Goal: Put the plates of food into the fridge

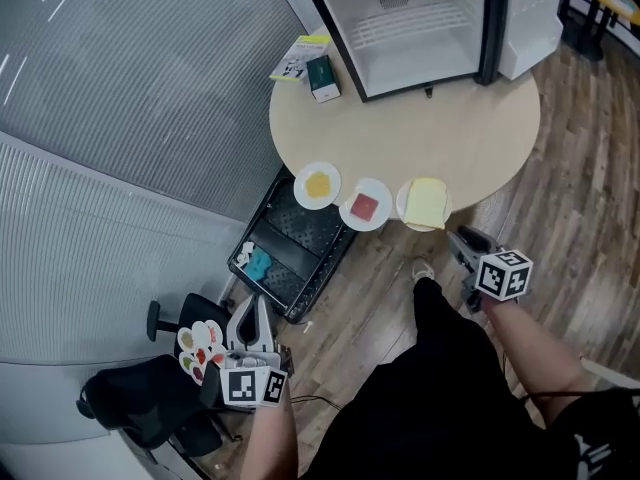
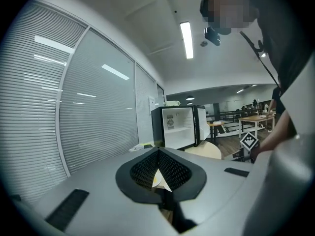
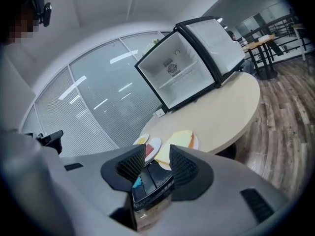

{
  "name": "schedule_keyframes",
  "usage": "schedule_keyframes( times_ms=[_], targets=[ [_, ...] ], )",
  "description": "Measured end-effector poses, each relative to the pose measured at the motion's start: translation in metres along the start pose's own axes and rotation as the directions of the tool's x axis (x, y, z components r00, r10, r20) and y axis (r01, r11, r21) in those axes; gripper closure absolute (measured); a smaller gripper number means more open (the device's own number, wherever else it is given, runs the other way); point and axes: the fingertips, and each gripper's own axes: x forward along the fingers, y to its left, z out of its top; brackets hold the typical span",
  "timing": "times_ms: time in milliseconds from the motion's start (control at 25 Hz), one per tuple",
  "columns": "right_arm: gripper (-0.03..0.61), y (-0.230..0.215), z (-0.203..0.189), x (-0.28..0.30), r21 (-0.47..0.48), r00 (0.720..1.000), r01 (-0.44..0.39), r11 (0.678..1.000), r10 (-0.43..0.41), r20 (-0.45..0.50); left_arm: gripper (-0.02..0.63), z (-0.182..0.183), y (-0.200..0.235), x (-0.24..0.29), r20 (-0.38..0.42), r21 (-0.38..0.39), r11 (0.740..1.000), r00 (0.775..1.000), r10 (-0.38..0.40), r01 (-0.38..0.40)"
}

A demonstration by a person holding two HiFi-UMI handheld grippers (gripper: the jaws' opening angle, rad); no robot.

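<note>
Three white plates stand in a row at the near edge of the round beige table (image 1: pixel 430 118): one with yellow food (image 1: pixel 317 185), one with a red piece (image 1: pixel 366 207), one with a pale sandwich (image 1: pixel 425 203). The small fridge (image 1: pixel 415 23) stands open and bare at the table's far side. My right gripper (image 1: pixel 457 238) hangs just below the table edge by the sandwich plate (image 3: pixel 181 139), open with nothing between its jaws (image 3: pixel 157 150). My left gripper (image 1: pixel 256 306) is low at the left, far from the table, its tips together (image 2: pixel 158 152) and holding nothing.
A green box (image 1: pixel 322 76) and a leaflet lie on the table by the fridge. Under the table's left edge sits a black crate (image 1: pixel 295 243) with a blue thing in it. An office chair (image 1: pixel 140 393) and glass walls with blinds stand at the left. The floor is wood.
</note>
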Motion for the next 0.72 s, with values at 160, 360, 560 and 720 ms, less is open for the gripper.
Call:
schedule_keyframes(
  times_ms=[160,360,560,720],
  targets=[
    [0.355,-0.023,-0.011,0.023,0.113,0.999,0.032,0.993,-0.028,-0.035,0.609,0.001,0.007,0.026,-0.02,0.014,1.0,0.999,-0.026,0.027],
    [0.298,-0.048,-0.023,0.046,0.267,0.997,0.064,0.962,-0.049,-0.065,0.609,-0.005,0.01,0.053,-0.061,0.025,0.998,0.997,-0.057,0.058],
    [0.296,-0.065,-0.033,0.061,0.402,0.995,0.091,0.911,-0.068,-0.069,0.609,-0.015,0.012,0.073,-0.097,0.012,0.997,0.993,-0.07,0.072],
    [0.296,-0.07,-0.038,0.075,0.47,0.996,0.076,0.879,-0.05,-0.068,0.609,-0.024,0.015,0.083,-0.124,0.006,0.997,0.99,-0.073,0.074]
  ],
)
